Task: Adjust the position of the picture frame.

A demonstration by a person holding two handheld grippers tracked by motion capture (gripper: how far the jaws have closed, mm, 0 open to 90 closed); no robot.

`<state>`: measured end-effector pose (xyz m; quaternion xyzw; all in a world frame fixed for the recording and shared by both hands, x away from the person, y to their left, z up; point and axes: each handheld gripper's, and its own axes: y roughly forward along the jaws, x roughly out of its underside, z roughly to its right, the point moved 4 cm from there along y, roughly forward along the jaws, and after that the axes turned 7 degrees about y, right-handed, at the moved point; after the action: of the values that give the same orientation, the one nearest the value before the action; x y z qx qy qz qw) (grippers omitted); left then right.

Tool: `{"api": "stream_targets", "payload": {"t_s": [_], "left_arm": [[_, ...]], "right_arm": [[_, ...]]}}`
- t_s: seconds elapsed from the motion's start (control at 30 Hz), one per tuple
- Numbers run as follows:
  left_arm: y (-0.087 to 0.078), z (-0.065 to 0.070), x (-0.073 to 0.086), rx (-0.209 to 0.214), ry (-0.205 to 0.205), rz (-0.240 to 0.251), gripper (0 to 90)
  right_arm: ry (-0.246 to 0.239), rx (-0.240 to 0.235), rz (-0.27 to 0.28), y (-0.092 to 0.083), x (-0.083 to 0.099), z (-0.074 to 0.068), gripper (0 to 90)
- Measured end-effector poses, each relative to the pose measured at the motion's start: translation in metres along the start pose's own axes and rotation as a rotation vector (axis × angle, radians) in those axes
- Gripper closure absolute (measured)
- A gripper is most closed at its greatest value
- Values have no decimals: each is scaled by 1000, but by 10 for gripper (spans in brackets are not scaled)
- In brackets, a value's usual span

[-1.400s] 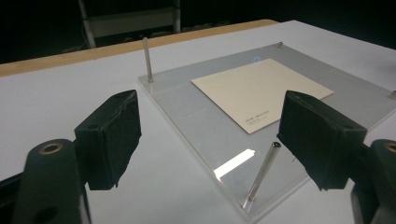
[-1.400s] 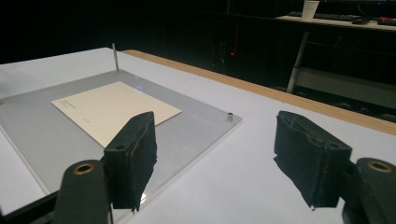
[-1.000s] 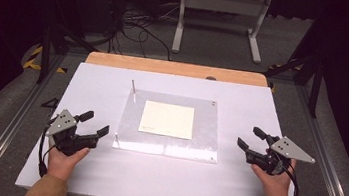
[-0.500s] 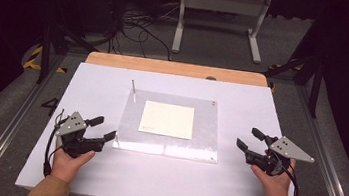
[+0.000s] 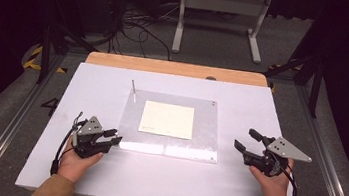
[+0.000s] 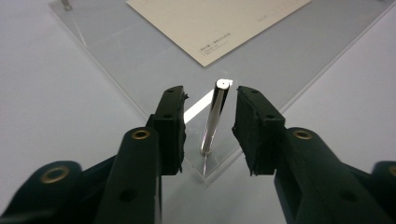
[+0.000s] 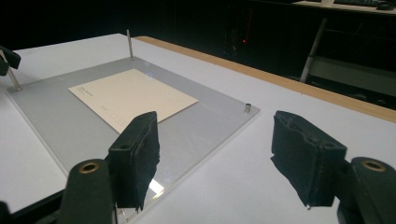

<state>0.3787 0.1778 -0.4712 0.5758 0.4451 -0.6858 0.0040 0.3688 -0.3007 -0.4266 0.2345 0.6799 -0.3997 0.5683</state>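
Two grippers sit on the white worktop, one in each hand, on either side of one clear acrylic plate. One cream sheet of paper lies flat on the plate, toward its far half, with a line of small print too fine to read. Two thin metal pins stand upright at the plate's corners: one at the far left corner and one at the near left corner. One short stud sits at another corner, seen in the right gripper view.

Left gripper: its fingers are apart, with the near-left pin standing between them. The pin lies closer to the right-hand pad in that view, with a narrow gap on each side; whether either pad touches it I cannot tell. In the high view this gripper rests at the plate's near left corner.

Right gripper: its fingers are wide apart, holding nothing. It hangs just off the plate's right edge, pointing across toward the paper, well apart from the pins.
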Motion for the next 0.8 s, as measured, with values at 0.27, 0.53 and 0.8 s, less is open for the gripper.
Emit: {"api": "stream_targets", "payload": {"t_s": [0.27, 0.53, 0.8], "left_arm": [[6, 0, 0, 11, -1, -34, 833], [5, -4, -4, -11, 15, -31, 845], [7, -31, -16, -80, -79, -23, 844]], "right_arm": [[-3, -10, -20, 0, 2, -2, 334], [-1, -15, -29, -1, 4, -4, 343], [12, -66, -78, 0, 4, -10, 454]]}}
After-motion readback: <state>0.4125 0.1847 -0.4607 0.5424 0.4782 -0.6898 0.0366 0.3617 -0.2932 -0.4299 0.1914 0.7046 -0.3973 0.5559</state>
